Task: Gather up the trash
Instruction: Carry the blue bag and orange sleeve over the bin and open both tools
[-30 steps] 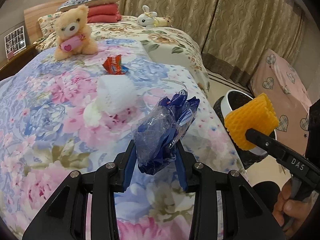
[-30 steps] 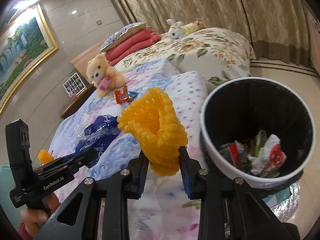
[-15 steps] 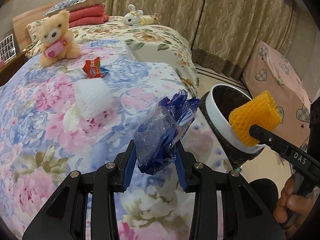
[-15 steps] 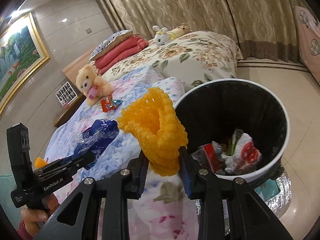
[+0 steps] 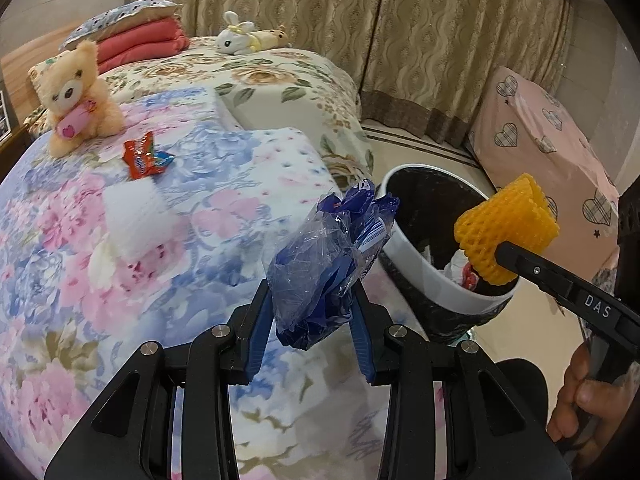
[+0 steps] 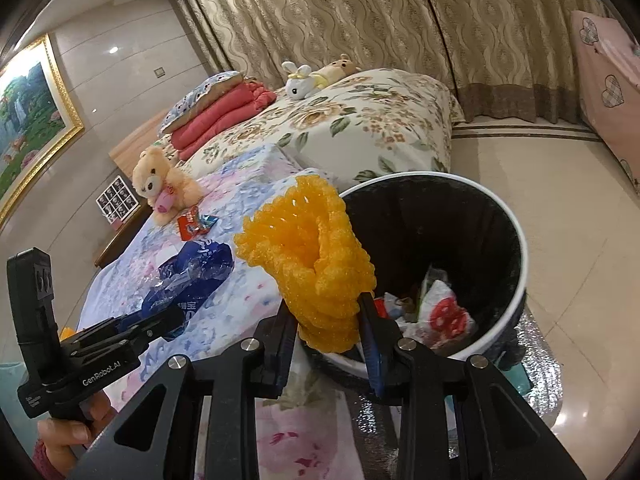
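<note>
Left gripper [image 5: 310, 312]: clamped on a crumpled blue plastic bag [image 5: 332, 264], held up over the floral bedspread [image 5: 80, 280]. Right gripper [image 6: 326, 316]: clamped on an orange foam net [image 6: 316, 264], held just over the near rim of the trash bin [image 6: 516, 240] (wrappers already inside). Bin to the right of the left gripper, directly ahead of the right one. Ahead-left of both, lying on the bedspread: red snack wrapper [image 5: 146, 156], white foam net [image 5: 136, 220]. Farther off: teddy bear [image 5: 76, 96].

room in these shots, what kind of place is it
Most likely a bedroom: a bed with a floral quilt, stacked pillows, a teddy bear on it, and long curtains behind.
</note>
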### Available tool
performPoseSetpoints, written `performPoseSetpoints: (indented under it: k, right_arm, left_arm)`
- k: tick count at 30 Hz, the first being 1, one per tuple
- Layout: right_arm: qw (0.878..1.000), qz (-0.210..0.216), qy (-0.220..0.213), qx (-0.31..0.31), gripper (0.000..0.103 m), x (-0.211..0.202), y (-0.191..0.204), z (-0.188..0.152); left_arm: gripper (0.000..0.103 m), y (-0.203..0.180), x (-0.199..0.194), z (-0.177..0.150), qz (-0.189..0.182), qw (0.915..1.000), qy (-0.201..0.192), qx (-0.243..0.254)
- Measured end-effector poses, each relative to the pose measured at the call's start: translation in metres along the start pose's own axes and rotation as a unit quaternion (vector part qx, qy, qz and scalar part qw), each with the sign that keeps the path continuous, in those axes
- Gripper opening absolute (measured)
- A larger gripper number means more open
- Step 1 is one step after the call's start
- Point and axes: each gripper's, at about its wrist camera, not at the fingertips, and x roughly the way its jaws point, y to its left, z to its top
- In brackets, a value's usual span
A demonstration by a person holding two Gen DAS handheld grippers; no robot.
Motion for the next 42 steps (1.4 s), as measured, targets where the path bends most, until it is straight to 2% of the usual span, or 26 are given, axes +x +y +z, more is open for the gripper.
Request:
performPoseSetpoints:
  k: [19, 42]
  right_arm:
    - [0.999, -0.036, 0.009, 0.02, 0.03, 0.001, -0.045, 0.016]
    - [0.998, -0.053, 0.03, 0.016, 0.032, 0.014, -0.07, 0.032]
  left_arm:
    - [0.035, -0.047, 0.021, 0.024, -0.026, 0.9988, 0.009, 0.042]
    - [0.035, -0.086, 0.05, 0.041, -0.036, 0.9964, 0.026, 0.072]
